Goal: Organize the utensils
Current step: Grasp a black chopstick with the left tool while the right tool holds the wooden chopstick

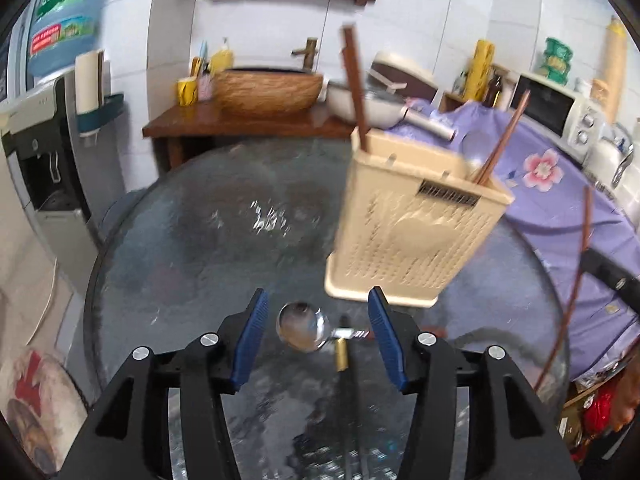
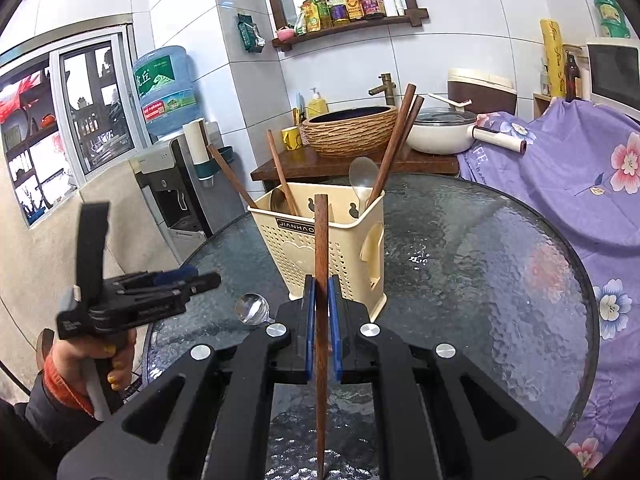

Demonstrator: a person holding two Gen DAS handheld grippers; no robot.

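A cream perforated utensil caddy (image 1: pixel 408 240) (image 2: pixel 320 248) stands on the round glass table (image 1: pixel 200 240), with several wooden chopsticks (image 2: pixel 390 152) and metal spoons (image 2: pixel 362 178) upright in it. A metal spoon (image 1: pixel 302 330) (image 2: pixel 253 309) lies on the glass near the front edge. My left gripper (image 1: pixel 318 300) is open, its blue pads on either side of the spoon's bowl without touching it. A dark handle with a gold ferrule (image 1: pixel 341 356) lies beside the spoon. My right gripper (image 2: pixel 321 292) is shut on one wooden chopstick (image 2: pixel 320 248), held nearly upright in front of the caddy.
A purple floral cloth (image 2: pixel 560 184) drapes over something at the table's right. Behind the table stand a wooden counter with a woven basin (image 2: pixel 350 132) and a white pan (image 2: pixel 440 132). A water dispenser (image 2: pixel 168 184) is at the left. A person's hand (image 2: pixel 96 364) holds the left gripper.
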